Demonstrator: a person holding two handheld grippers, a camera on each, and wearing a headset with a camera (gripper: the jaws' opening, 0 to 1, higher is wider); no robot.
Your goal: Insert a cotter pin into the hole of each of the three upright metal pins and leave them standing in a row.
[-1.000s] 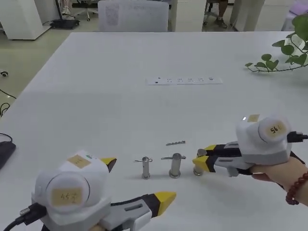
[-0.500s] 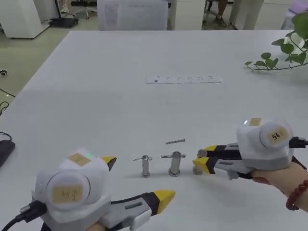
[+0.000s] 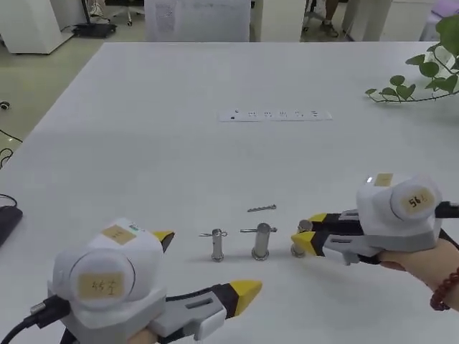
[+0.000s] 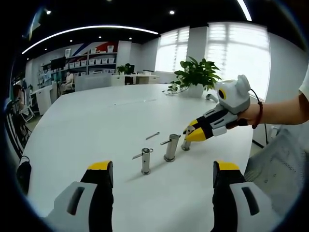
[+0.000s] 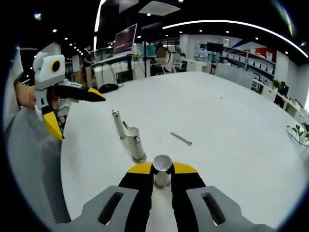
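- Head view, far left: a dark object (image 3: 6, 223) lay at the edge of the white table (image 3: 179, 150).
- The left gripper (image 3: 204, 266) sat low at the near left. Its 2 yellow-tipped jaws were spread wide with nothing between them. In the left gripper view the same tips stood far apart, aimed at the row of 3 pins.
- The left pin (image 3: 217, 247) stood upright on the table. The left cotter pin (image 3: 211, 235) passed through it near the top and stuck out to the left.
- The middle pin (image 3: 262, 244) stood upright just beside it, with the middle cotter pin (image 3: 249, 231) through its upper end, also jutting left.
- The loose cotter pin (image 3: 262, 208) lay flat on the table behind the middle pin, apart from it.
- The right pin (image 3: 301, 238) stood upright at the right end of the row, near the middle pin.
- The right gripper (image 3: 308, 233) came in from the right, its jaws narrowed onto the right pin. In the right gripper view the pin's round head showed between the 2 yellow tips, touching both.
- A hand (image 3: 424, 264) with a bead bracelet (image 3: 446, 288) gripped the right gripper.
- Farther back, a power strip (image 3: 275, 115) lay flat on the table, and a leafy plant (image 3: 424, 77) reached in at the far right.
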